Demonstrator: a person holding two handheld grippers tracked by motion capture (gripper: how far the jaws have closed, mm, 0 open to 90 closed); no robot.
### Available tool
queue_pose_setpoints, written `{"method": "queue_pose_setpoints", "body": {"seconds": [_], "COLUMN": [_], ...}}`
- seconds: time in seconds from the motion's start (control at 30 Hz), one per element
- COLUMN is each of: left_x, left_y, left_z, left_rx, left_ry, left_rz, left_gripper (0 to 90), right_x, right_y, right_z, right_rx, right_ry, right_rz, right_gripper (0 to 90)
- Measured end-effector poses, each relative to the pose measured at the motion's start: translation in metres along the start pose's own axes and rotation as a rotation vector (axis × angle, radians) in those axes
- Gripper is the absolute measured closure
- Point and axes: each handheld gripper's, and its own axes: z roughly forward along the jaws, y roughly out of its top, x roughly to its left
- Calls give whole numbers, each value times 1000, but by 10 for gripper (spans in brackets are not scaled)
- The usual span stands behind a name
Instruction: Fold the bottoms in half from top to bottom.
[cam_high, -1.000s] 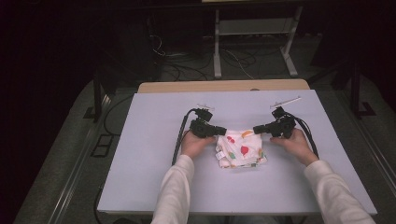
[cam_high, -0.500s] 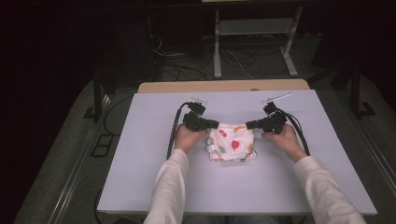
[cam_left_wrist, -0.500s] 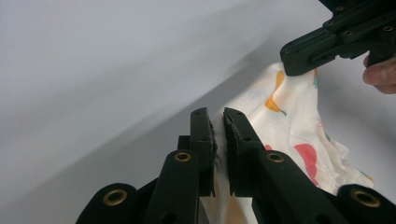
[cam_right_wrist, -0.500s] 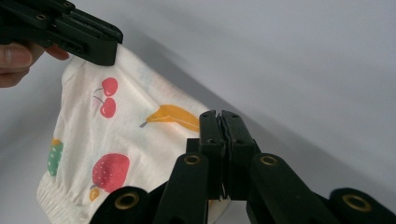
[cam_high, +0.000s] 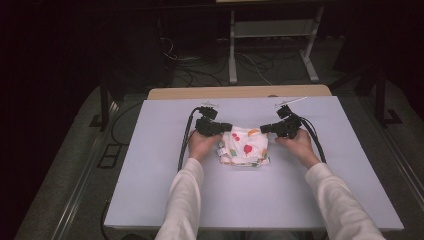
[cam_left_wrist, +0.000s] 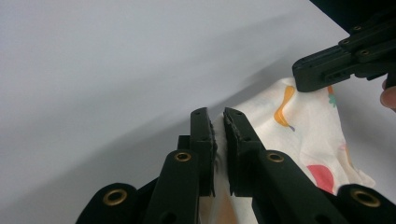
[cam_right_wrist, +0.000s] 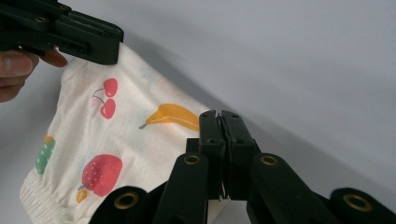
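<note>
A small white cloth (cam_high: 245, 146) printed with fruit lies partly folded at the middle of the pale table (cam_high: 150, 165). My left gripper (cam_high: 228, 127) pinches its far left corner, jaws shut on the fabric (cam_left_wrist: 299, 126). My right gripper (cam_high: 263, 129) is shut on the far right corner, the cloth (cam_right_wrist: 112, 140) spreading away from its jaws with a banana, cherries and a strawberry showing. Both corners are lifted a little above the table, the rest sagging onto the folded part below. In each gripper view the other gripper (cam_left_wrist: 345, 60) (cam_right_wrist: 60, 32) holds the opposite corner.
Black cables (cam_high: 186, 142) trail from both grippers across the table. A thin white stick (cam_high: 292, 100) lies near the far right of the table. A wooden edge (cam_high: 240, 92) runs along the back, with a metal stand (cam_high: 270, 40) and dark floor beyond.
Both hands have carried the held corners of the cloth away from the person, toward the back of the table, folding it over itself. Both grips stay shut.
</note>
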Motion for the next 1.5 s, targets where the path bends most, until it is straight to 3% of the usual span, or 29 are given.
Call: {"method": "queue_pose_setpoints", "body": {"seconds": [0.4,0.6,0.77,0.87,0.93,1.0,1.1,1.2,1.5], "left_x": [10,12,13,12,12,13,15,17,19], "left_y": [1,0,-2,-2,-2,-2,-4,-6,-7], "left_z": [4,7,9,9,8,7,6,3,-9], "left_rx": [6,-1,15,18,24,33,36,19,-9], "left_ry": [26,28,41,55,91,80,77,60,37], "left_rz": [-29,-39,-34,-33,-24,-35,-60,-78,-77], "left_gripper": [808,807,797,716,604,579,447,375,237], "right_x": [-1,-1,-4,-5,-5,-6,-8,-10,-11], "right_y": [5,6,4,3,2,1,1,1,0], "right_z": [11,15,19,21,20,20,17,14,1], "right_rx": [-43,-41,-56,-62,-70,-70,-84,-97,-96], "right_ry": [-33,-61,-55,-46,-50,-56,-56,-39,-59], "right_rz": [-5,-35,-28,-14,-9,-12,-6,2,-10], "right_gripper": [858,858,849,802,768,738,669,590,345]}}
